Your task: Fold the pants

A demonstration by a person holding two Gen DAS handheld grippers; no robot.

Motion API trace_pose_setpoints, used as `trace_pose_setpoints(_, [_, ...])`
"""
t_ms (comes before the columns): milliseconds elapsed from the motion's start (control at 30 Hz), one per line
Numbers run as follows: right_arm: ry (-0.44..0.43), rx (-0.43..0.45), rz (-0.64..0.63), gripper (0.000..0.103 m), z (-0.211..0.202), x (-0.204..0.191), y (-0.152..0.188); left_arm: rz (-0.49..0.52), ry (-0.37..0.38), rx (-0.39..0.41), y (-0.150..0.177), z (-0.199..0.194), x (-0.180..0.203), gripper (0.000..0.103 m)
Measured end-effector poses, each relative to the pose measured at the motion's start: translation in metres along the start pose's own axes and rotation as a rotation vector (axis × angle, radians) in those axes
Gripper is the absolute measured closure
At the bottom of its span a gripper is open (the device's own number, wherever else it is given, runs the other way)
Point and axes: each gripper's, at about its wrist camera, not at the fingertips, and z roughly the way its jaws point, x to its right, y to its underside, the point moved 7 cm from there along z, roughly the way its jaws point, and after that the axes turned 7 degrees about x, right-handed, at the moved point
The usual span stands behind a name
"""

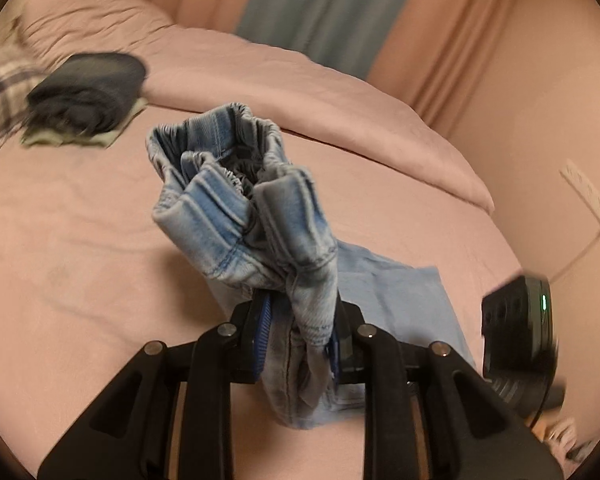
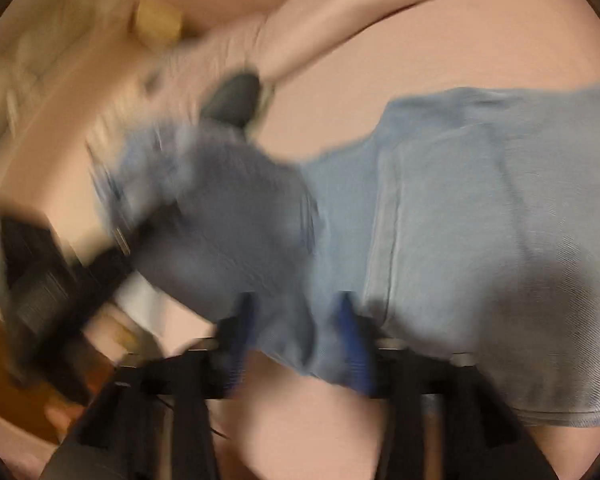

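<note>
No legible text, labels or numbers

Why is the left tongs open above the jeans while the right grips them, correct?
Not quite: the left tongs is shut on the jeans, holding the waistband up, as the left wrist view shows. The right tongs grips them too.

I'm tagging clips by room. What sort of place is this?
Most likely a bedroom: a bed with a pink sheet, a pink duvet pushed back, curtains behind, and folded clothes stacked on it.
</note>
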Motion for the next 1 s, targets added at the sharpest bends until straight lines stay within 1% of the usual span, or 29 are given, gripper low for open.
trace_pose_setpoints(67, [-0.107, 0.074, 0.186, 0.039, -0.017, 0.02, -0.017, 0.042, 0.016, -0.009, 0.0, 0.008, 0.014, 0.08])
trace_pose_setpoints(100, [-0.138, 0.099, 0.239, 0.038, -0.022, 0.028, -0.022, 0.078, 0.031, -0.018, 0.003, 0.013, 0.023, 0.08])
trace_pose_setpoints(167, [-0.182, 0.148, 0.321, 0.026, -0.035, 0.043, -0.029, 0.158, 0.049, -0.046, 0.009, 0.02, 0.043, 0.08])
trace_pose_setpoints(233, [-0.243, 0.178, 0.392, 0.023, -0.046, 0.053, -0.029, 0.217, 0.067, -0.072, 0.014, 0.029, 0.057, 0.079])
trace_pose_setpoints(267, [-0.288, 0.188, 0.429, 0.022, -0.05, 0.056, -0.03, 0.243, 0.078, -0.091, 0.018, 0.036, 0.065, 0.078])
trace_pose_setpoints(300, [-0.325, 0.199, 0.462, 0.02, -0.058, 0.06, -0.032, 0.262, 0.089, -0.11, 0.022, 0.042, 0.07, 0.073])
trace_pose_setpoints(333, [-0.354, 0.215, 0.492, 0.016, -0.063, 0.063, -0.033, 0.278, 0.103, -0.142, 0.028, 0.05, 0.075, 0.066])
trace_pose_setpoints(367, [-0.379, 0.231, 0.524, 0.013, -0.066, 0.066, -0.034, 0.291, 0.118, -0.177, 0.035, 0.057, 0.08, 0.065])
trace_pose_setpoints(400, [-0.382, 0.229, 0.54, 0.013, -0.068, 0.068, -0.035, 0.299, 0.127, -0.201, 0.041, 0.063, 0.083, 0.058])
trace_pose_setpoints(433, [-0.375, 0.22, 0.546, 0.012, -0.065, 0.066, -0.035, 0.305, 0.136, -0.227, 0.046, 0.068, 0.085, 0.052])
trace_pose_setpoints(500, [-0.33, 0.183, 0.552, 0.012, -0.061, 0.069, -0.037, 0.305, 0.147, -0.27, 0.056, 0.073, 0.088, 0.047])
trace_pose_setpoints(533, [-0.281, 0.175, 0.546, 0.012, -0.058, 0.071, -0.037, 0.304, 0.148, -0.278, 0.059, 0.074, 0.087, 0.045])
trace_pose_setpoints(567, [-0.264, 0.171, 0.539, 0.012, -0.059, 0.073, -0.038, 0.307, 0.142, -0.277, 0.059, 0.074, 0.086, 0.043])
trace_pose_setpoints(633, [-0.246, 0.163, 0.519, 0.012, -0.058, 0.07, -0.039, 0.308, 0.134, -0.268, 0.057, 0.071, 0.081, 0.035])
trace_pose_setpoints(733, [-0.176, 0.153, 0.465, 0.012, -0.055, 0.065, -0.043, 0.301, 0.111, -0.259, 0.056, 0.066, 0.068, 0.033])
trace_pose_setpoints(833, [-0.134, 0.138, 0.426, 0.012, -0.05, 0.063, -0.045, 0.278, 0.082, -0.255, 0.054, 0.064, 0.052, 0.033])
trace_pose_setpoints(900, [-0.114, 0.133, 0.4, 0.013, -0.054, 0.068, -0.048, 0.255, 0.07, -0.257, 0.053, 0.063, 0.043, 0.033])
trace_pose_setpoints(1000, [-0.068, 0.117, 0.348, 0.021, -0.052, 0.07, -0.049, 0.208, 0.056, -0.257, 0.052, 0.063, 0.03, 0.033])
